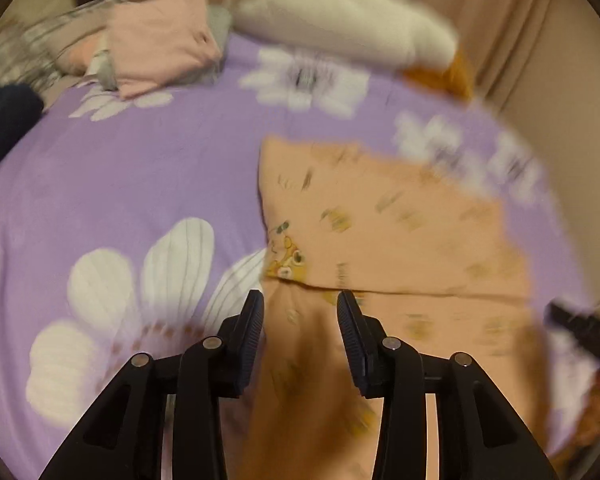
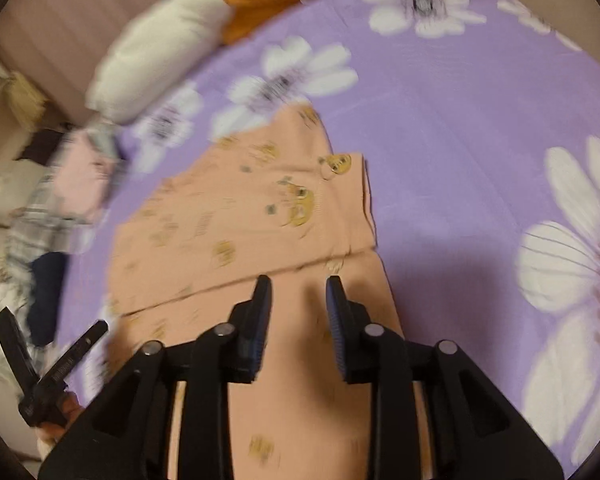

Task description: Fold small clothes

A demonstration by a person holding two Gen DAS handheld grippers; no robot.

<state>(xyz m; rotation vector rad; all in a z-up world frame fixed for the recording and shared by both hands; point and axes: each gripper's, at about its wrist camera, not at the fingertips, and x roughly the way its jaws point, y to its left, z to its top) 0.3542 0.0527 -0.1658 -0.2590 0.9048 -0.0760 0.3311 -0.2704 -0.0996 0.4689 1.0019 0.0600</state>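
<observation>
A peach garment with small cartoon prints (image 1: pixel 380 232) lies partly folded on the purple flowered bedsheet (image 1: pixel 148 168); a fold edge crosses it just ahead of both grippers. It also shows in the right wrist view (image 2: pixel 252 216). My left gripper (image 1: pixel 300 300) is open and empty above the garment's near part. My right gripper (image 2: pixel 298 284) is open and empty above the same garment. The left gripper (image 2: pixel 52 360) appears at the lower left of the right wrist view. Both views are motion-blurred.
Folded pink clothes (image 1: pixel 160 44) sit in a pile at the far left of the bed. A white pillow (image 1: pixel 340 16) and an orange cloth (image 1: pixel 448 72) lie at the far side. A dark navy item (image 1: pixel 4 120) lies at the left edge. Curtains hang behind.
</observation>
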